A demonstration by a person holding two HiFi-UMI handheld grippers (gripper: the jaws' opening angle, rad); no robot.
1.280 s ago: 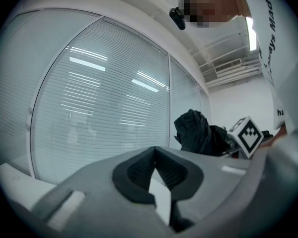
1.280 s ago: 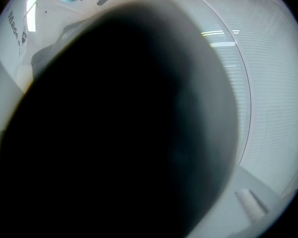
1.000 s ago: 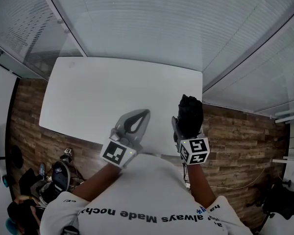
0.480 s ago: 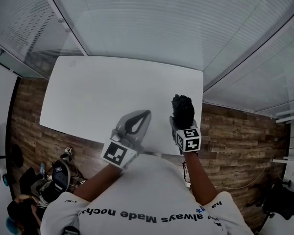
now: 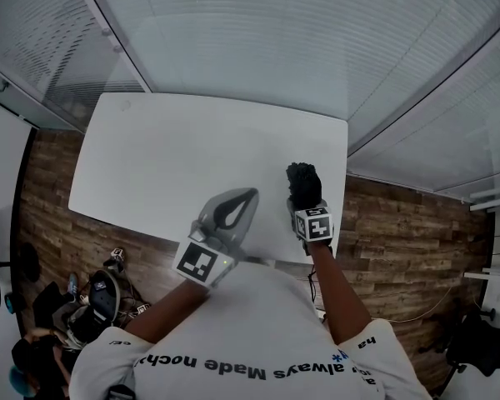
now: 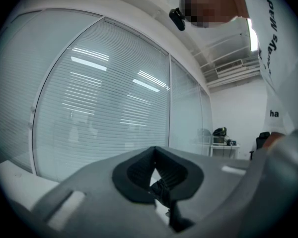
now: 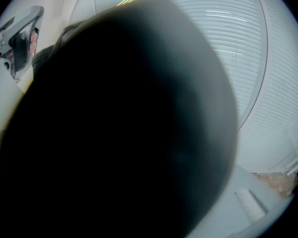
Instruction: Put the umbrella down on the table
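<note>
My right gripper (image 5: pixel 307 209) is clamped on the folded black umbrella (image 5: pixel 303 182), which sits over the white table (image 5: pixel 175 148) near its right front corner; can't tell whether it touches the top. In the right gripper view the umbrella's dark bulk (image 7: pixel 119 133) fills nearly the whole frame, so the grip reads from the head view. Left gripper (image 5: pixel 248 195) is clenched tip to tip with nothing in it, parked over the table's near edge, just left of the right one.
</note>
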